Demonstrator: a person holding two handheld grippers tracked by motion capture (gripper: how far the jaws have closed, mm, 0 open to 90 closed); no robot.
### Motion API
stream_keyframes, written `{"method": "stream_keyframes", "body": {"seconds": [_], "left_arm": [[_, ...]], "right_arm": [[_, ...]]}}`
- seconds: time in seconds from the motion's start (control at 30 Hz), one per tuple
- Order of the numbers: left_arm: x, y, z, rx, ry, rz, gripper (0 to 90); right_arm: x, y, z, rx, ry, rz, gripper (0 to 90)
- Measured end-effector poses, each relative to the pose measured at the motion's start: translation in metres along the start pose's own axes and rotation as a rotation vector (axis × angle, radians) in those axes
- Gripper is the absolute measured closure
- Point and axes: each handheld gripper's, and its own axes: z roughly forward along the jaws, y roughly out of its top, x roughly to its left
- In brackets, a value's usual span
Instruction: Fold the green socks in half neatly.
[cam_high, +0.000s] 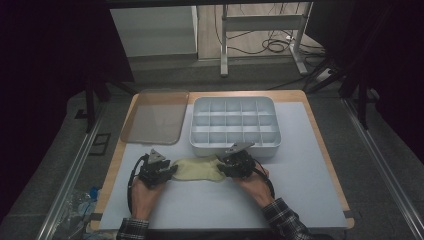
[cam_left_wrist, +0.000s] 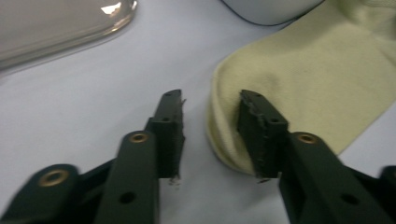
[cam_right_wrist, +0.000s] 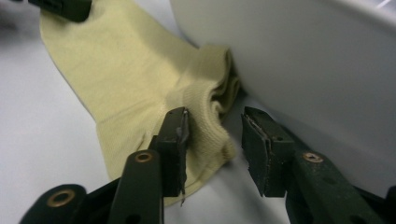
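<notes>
A pale yellow sock (cam_high: 197, 169) lies flat on the white mat, just in front of the compartment box (cam_high: 234, 146). My left gripper (cam_high: 170, 170) is at the sock's left end. In the left gripper view its jaws (cam_left_wrist: 211, 97) stand apart around the rounded toe edge of the sock (cam_left_wrist: 303, 79) without pressing on it. My right gripper (cam_high: 222, 165) is at the sock's right end. In the right gripper view its jaws (cam_right_wrist: 215, 113) are apart, with the ribbed cuff of the sock (cam_right_wrist: 121, 65) between them and the box wall (cam_right_wrist: 317, 60) close on the right.
A clear lid (cam_high: 155, 116) lies at the back left of the table, beside the white box with several empty compartments. The lid's edge (cam_left_wrist: 56, 28) is at the top left of the left gripper view. Bare mat stretches to the right and front.
</notes>
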Motion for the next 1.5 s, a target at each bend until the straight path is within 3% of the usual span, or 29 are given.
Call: {"method": "stream_keyframes", "body": {"seconds": [0.13,0.2,0.3,0.33,0.47,0.6,0.87,1.27,1.5], "left_arm": [[0.001,-0.001,0.001,-0.004,-0.046,-0.054,73.6],[0.004,-0.002,0.001,-0.002,-0.067,-0.119,74.2],[0.003,0.001,0.001,0.016,-0.073,-0.133,76.6],[0.003,0.001,0.001,0.016,-0.073,-0.133,81.8],[0.002,0.001,0.002,0.012,-0.083,-0.121,85.3],[-0.003,0.003,0.000,0.001,-0.051,-0.071,86.0],[-0.011,0.009,-0.008,-0.023,-0.058,-0.032,86.0],[-0.030,0.016,-0.018,-0.042,-0.100,0.014,85.8],[-0.051,0.020,-0.020,-0.036,-0.141,0.044,85.5]], "right_arm": [[0.002,-0.002,0.002,0.008,0.008,0.005,70.0],[0.002,-0.002,0.002,0.012,0.028,0.010,77.0],[0.005,-0.001,0.002,0.019,0.027,0.008,80.2],[0.005,-0.001,0.002,0.019,0.027,0.008,80.2],[0.004,-0.001,0.001,0.023,0.035,0.017,81.1],[0.005,0.000,-0.003,0.020,0.048,0.020,81.1],[0.008,0.001,-0.017,0.004,0.060,0.017,81.1],[0.009,-0.008,-0.050,-0.013,0.071,0.021,81.0],[0.008,-0.022,-0.072,-0.019,0.076,0.038,81.0]]}}
